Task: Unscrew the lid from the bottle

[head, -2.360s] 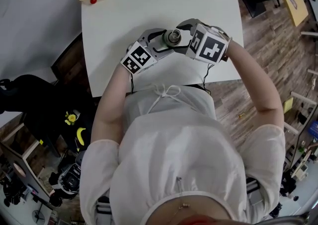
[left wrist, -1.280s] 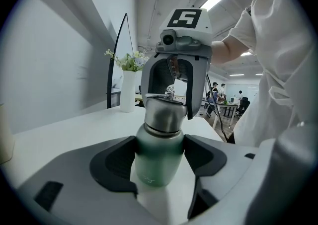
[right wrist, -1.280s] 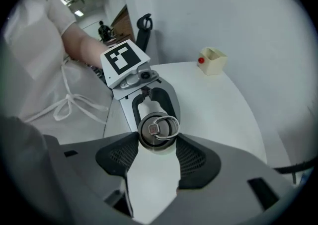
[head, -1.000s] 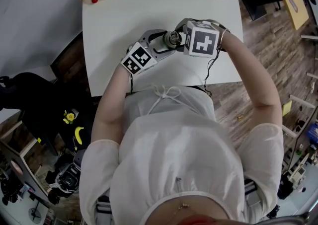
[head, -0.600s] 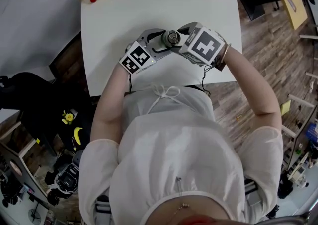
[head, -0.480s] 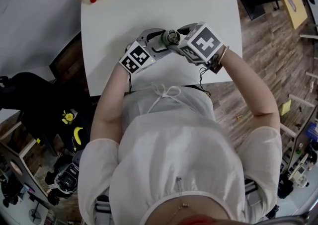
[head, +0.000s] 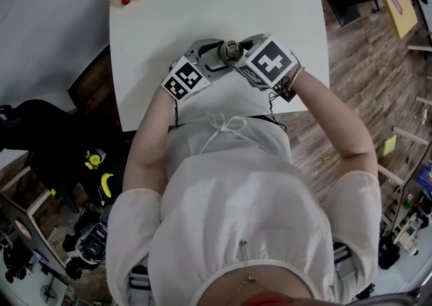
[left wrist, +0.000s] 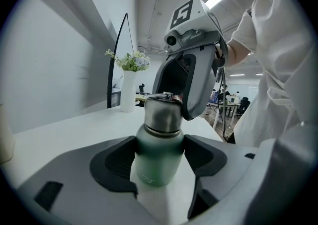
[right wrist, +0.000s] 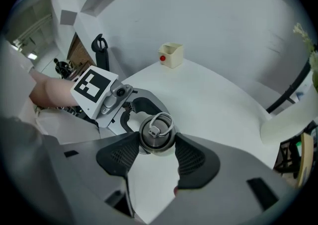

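two tools work on one green bottle [left wrist: 153, 165], which stands upright at the near middle of the white bench [head: 202, 1]. the left tool [left wrist: 160, 157] clamps the bottle's body from the side, a pad pressed on each flank. the right tool [right wrist: 157, 147] reaches down from above; its jaws have just been closing, and the pads sit against the steel lid [right wrist: 157, 130]. the step looks like taking grip for a twist. next, roll the right tool to turn the lid while the left steadies the body.
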